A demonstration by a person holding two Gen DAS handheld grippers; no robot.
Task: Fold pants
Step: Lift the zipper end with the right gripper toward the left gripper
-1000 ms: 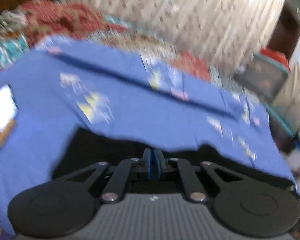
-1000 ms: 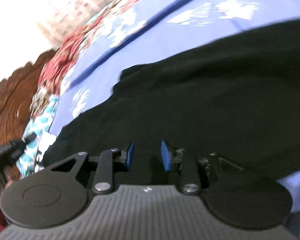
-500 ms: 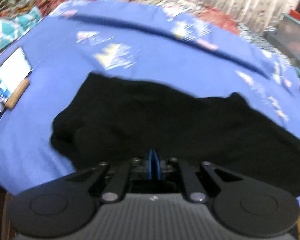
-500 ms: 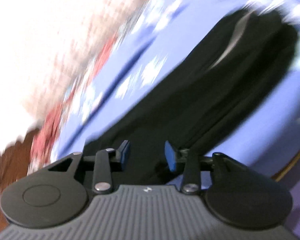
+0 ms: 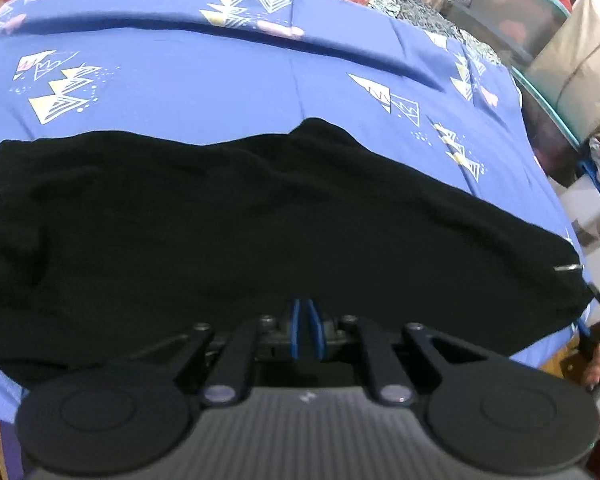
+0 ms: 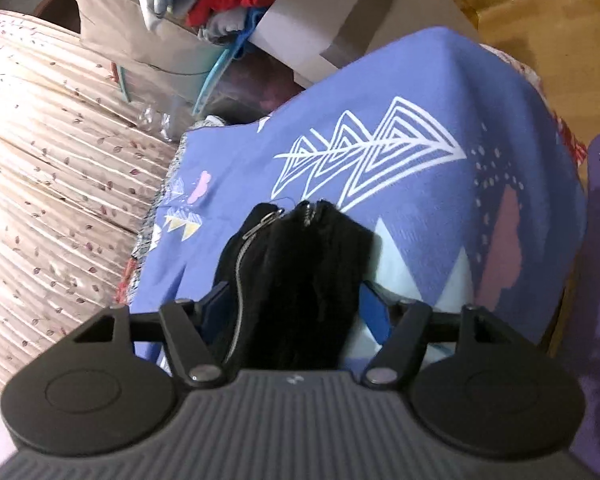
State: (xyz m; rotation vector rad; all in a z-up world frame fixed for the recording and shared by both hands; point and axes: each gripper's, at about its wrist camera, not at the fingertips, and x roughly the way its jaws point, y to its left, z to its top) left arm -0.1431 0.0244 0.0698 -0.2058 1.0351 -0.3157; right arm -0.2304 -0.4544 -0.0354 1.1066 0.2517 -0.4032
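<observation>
Pants: black, spread across the near half of the bed's blue sheet, lying flatter than a second ago.
Hem end: zippered, resting near the sheet's right edge.
Left gripper: blue pads together as before, low over the near edge of the pants; whether cloth is pinched cannot be told.
Right gripper: jaws opening, wider than a second ago; hem between them, pads clear.
Meaning: layout likely done; first fold not yet made.

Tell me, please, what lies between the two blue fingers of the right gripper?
In the right wrist view, the zippered end of the black pants lies between the opening jaws of the right gripper, over the blue sheet.
</observation>
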